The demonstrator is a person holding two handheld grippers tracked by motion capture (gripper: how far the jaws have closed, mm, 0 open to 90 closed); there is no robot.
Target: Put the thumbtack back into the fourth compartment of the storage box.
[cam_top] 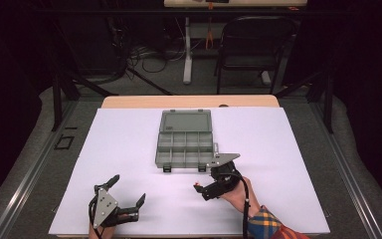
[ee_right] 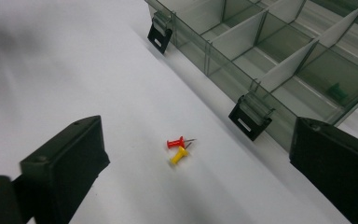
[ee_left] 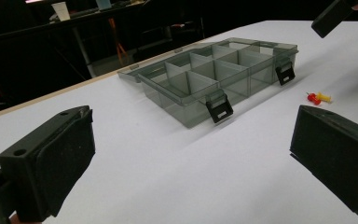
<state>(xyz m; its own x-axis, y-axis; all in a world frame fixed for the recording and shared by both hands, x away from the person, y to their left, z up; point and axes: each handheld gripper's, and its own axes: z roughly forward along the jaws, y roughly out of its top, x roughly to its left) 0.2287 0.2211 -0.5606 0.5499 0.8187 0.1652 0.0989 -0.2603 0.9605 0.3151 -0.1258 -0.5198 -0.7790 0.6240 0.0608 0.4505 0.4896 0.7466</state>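
right hand-held gripper (ee_right: 193, 168) gapes over red pin (ee_right: 175, 142) and yellow pin (ee_right: 179, 155).

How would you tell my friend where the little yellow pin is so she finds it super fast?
Look at the white table and find the open grey box with compartments in its middle. On the bare table just in front of the box's black latch, two tiny push pins lie touching. The yellow pin is the one beside the red pin, between the right gripper's open jaws.

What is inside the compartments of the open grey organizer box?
One small green item lies in a compartment of the organizer box. The other visible compartments look empty. The right hand-held gripper covers part of one corner.
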